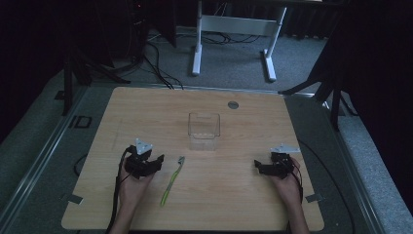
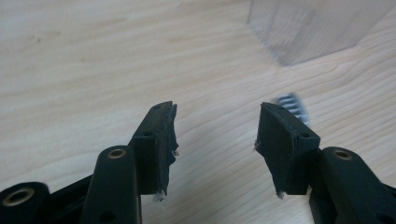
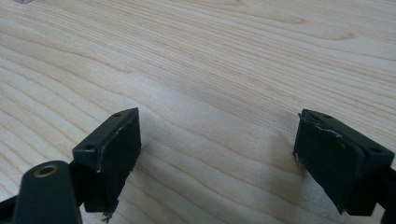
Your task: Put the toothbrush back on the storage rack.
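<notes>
- Currently the left gripper (image 1: 157, 161) is sitting near the left edge of the wooden table (image 1: 146, 105), its jaws standing apart with nothing between them.
- The green toothbrush (image 1: 173, 181) is lying flat on the table just beside that gripper, its handle pointing toward the person and its bristle head toward the clear plastic box (image 1: 204, 130).
- In the left gripper view the bristle head (image 2: 292, 105) is peeking out just behind one jaw, not touching the pads; the clear box corner is showing beyond it.
- The right gripper (image 1: 258, 167) is resting well apart from the toothbrush, at the table's right side, jaws spread wide over bare wood.
- The box is standing upright near the table's middle.
</notes>
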